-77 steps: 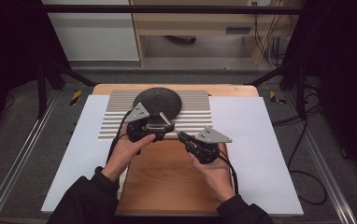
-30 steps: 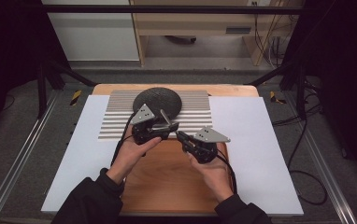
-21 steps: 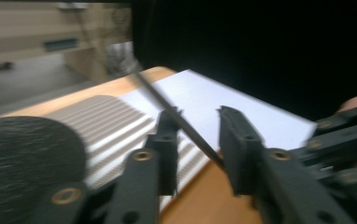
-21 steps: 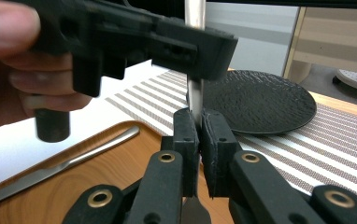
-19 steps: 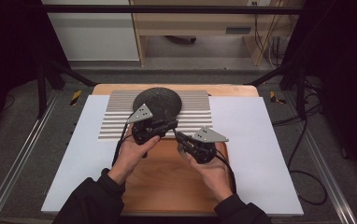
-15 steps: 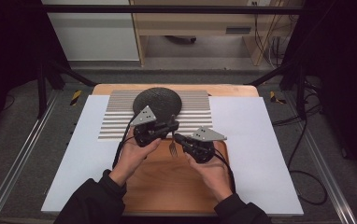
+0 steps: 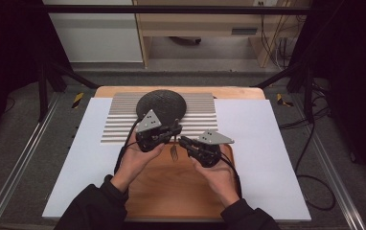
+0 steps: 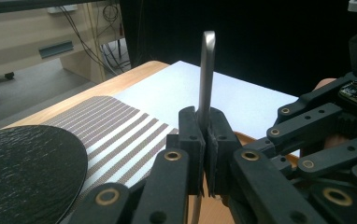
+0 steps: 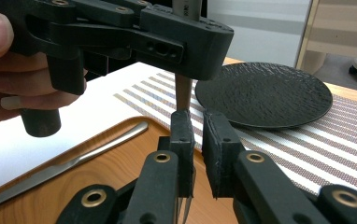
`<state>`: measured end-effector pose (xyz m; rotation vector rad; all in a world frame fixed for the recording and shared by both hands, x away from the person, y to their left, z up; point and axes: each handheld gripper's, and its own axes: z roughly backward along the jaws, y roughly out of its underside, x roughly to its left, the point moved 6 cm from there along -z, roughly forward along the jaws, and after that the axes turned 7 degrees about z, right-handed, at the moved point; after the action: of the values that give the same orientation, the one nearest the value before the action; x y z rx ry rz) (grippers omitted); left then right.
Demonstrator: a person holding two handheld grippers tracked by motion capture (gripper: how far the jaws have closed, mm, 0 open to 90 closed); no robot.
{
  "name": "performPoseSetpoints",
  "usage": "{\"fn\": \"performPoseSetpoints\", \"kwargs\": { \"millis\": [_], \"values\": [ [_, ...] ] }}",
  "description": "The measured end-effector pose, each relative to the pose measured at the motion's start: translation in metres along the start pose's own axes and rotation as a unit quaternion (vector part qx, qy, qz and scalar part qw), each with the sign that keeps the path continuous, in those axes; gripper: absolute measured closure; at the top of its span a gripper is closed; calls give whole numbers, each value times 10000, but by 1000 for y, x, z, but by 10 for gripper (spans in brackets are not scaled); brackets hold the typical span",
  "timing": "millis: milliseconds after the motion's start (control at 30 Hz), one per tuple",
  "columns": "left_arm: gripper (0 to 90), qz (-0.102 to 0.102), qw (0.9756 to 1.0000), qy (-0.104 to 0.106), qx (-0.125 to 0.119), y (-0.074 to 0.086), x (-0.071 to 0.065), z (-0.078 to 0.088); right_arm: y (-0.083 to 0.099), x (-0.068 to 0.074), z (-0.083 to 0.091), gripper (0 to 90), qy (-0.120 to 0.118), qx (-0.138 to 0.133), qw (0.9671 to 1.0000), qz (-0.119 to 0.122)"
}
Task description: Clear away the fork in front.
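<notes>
**A:** What are the left tongs (image 8: 207,126) doing?

**B:** Pressed tight on the fork (image 8: 208,70). In their own view the pads clamp its handle from both sides. The handle's end rises upright above the tips, and the rest drops out of sight below them.

**A:** And the right tongs (image 9: 197,116)?

**B:** Drawn almost together, with only a thin slit between the pads. The fork's neck comes down from the left tongs to the tip of one pad, and its tines show just under that pad. I cannot tell whether the right pads actually pinch it.

**A:** So where is the fork between the two?

**B:** From above, the two pairs of tips nearly meet and the fork sits at that meeting point. Its tines hang just below the tips, towards the person.

**A:** What is under them?

**B:** A tray (image 7: 171,187) lies beneath both tongs and both hands. In the right tongs' view a knife (image 9: 64,163) lies flat on it, off to one side of the jaws and well below the left tongs.

**A:** Anything beyond the tips?

**B:** A plate (image 7: 162,103) lies just past the left tongs, on a mat (image 7: 123,124) that reaches out to both sides of them. The plate is apart from the fork.
</notes>
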<state>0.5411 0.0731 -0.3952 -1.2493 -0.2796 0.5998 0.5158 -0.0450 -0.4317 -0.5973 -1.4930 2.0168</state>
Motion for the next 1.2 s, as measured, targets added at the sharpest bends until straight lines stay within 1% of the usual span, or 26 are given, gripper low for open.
{"fn": "performPoseSetpoints", "kwargs": {
  "millis": [100, 300, 400, 467, 600, 700, 767, 833, 900, 967, 1000, 1067, 1200],
  "values": [
    [872, -89, 10000, -10, 38, 0, -1, 1, 0, 0, 0, 827, 0, 4, 10000, 6],
    [871, -135, 9999, -17, 50, -2, -1, 2, 0, 0, 0, 826, 0, 12, 10000, 10],
    [871, -221, 9997, -44, 86, -1, -1, 2, 1, -1, 0, 823, 2, 20, 10000, -2],
    [872, -233, 9997, -29, 97, -1, -2, 3, 1, -1, 0, 822, -2, 20, 10000, -3],
    [871, -362, 9992, -52, 136, -1, -3, 4, 1, 0, 0, 818, -1, 29, 10000, -6],
    [871, -507, 9985, -106, 199, -1, -3, 5, 2, 0, 0, 809, 8, 32, 10000, -10],
    [871, -525, 9983, -111, 221, -1, -3, 6, 3, 0, 0, 803, 12, 47, 10000, 2],
    [871, -610, 9977, -155, 247, -1, -3, 7, 3, 0, 0, 796, 16, 57, 10000, 5],
    [872, -640, 9975, -162, 268, 0, -3, 8, 4, 0, 0, 784, 11, 63, 10000, -6],
    [871, -801, 9960, -254, 315, 0, -4, 9, 4, -1, 0, 740, 32, 49, 10000, -32],
    [871, -915, 9947, -300, 357, 1, -4, 10, 4, -1, 0, 720, 51, 47, 10000, -50],
    [871, -966, 9942, -288, 382, 1, -6, 11, 4, -2, 0, 684, 105, 30, 9999, -56],
    [871, -1207, 9910, -384, 438, 2, -8, 15, 4, -4, 2, 615, 175, 20, 9998, -73]
  ]
}}
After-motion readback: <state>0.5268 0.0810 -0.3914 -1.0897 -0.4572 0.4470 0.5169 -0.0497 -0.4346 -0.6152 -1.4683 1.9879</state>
